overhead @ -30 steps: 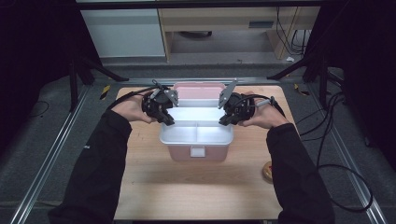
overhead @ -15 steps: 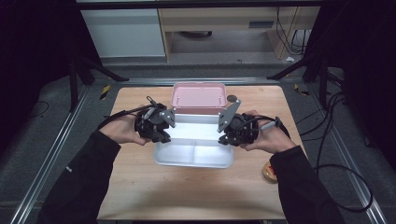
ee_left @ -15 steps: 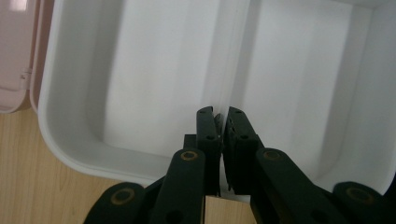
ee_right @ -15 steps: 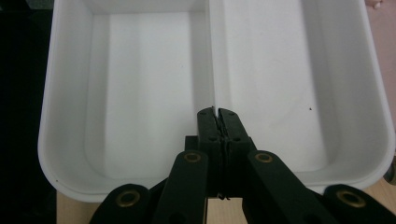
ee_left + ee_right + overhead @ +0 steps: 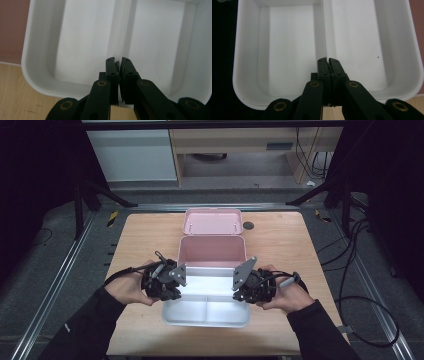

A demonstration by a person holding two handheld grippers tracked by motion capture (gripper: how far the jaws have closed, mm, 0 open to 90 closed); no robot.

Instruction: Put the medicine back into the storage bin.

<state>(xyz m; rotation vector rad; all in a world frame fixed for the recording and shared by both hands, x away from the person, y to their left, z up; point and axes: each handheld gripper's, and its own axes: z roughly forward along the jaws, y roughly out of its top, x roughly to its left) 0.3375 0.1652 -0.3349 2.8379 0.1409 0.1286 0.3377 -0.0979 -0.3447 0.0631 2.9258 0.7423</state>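
One white tray (image 5: pixel 206 312), two compartments, both grippers' fingers (image 5: pixel 113 72) clamped on its divider.

A light wooden surface (image 5: pixel 280 245) carries a pink box (image 5: pixel 212 251) near its middle, its lid (image 5: pixel 213 221) open toward the far edge. A small dark disc (image 5: pixel 248 225) lies just beside the lid.
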